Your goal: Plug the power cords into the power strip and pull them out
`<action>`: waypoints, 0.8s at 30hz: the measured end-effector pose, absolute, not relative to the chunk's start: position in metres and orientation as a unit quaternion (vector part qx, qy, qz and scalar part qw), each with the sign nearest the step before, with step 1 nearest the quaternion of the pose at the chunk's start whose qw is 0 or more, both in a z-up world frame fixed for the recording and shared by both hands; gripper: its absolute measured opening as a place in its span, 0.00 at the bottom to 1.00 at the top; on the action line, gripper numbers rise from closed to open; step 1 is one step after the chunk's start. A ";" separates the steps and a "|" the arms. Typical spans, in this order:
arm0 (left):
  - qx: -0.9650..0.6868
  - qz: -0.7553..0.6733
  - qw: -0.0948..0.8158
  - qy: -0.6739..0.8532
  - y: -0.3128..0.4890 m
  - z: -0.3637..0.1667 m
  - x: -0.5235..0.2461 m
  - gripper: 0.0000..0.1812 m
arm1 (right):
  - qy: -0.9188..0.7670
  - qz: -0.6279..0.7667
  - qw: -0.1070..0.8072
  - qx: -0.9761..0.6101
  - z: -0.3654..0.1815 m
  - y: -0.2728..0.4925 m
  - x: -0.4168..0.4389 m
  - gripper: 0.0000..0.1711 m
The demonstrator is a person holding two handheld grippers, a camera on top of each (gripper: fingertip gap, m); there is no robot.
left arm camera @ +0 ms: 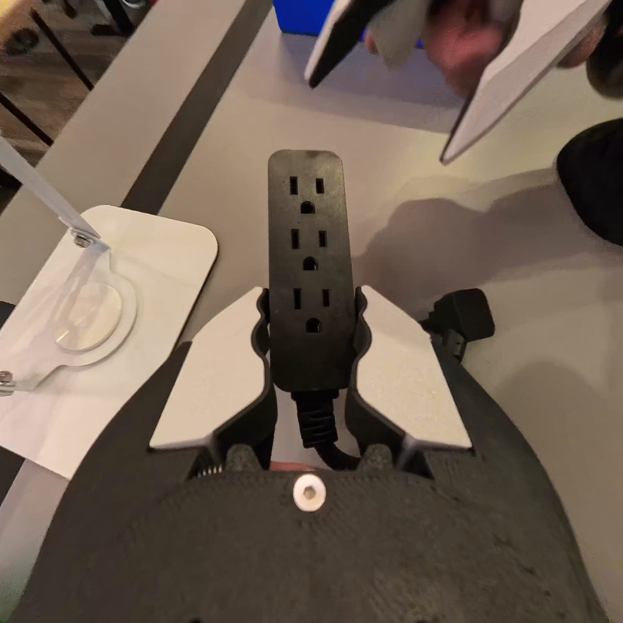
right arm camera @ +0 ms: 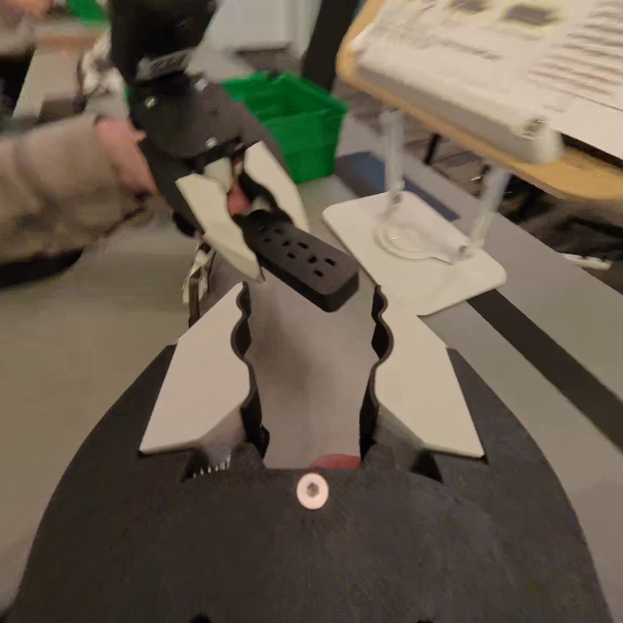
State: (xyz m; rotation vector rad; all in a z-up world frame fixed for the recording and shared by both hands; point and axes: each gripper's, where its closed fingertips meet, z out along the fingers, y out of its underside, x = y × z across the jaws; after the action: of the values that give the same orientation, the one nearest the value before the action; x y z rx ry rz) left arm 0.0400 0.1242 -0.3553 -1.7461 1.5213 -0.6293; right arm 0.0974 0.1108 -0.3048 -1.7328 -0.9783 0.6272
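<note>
My left gripper is shut on the near end of a black power strip with three empty outlets, holding it above the grey table. Its cord runs back between my fingers. A black plug lies on the table just right of my right finger. My right gripper is open and empty, and it faces the strip's far end. It shows at the top right of the left wrist view, open. The left gripper shows in the right wrist view, clamped on the strip.
A white stand base with clear plastic legs sits left of the strip; it also shows in the right wrist view, carrying a tilted board with papers. A green bin stands beyond the table. A blue box is at the far edge.
</note>
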 end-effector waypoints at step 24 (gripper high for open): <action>-0.664 -0.221 0.278 0.657 0.117 -0.419 0.035 0.26 | -0.648 0.195 0.303 -0.671 -0.419 0.118 0.057 0.25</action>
State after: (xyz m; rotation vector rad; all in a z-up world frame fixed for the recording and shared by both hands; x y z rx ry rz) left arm 0.0347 0.1165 -0.4191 -1.7833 1.7641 -0.5944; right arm 0.0569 0.1178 -0.4191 -1.7794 -1.7167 0.5181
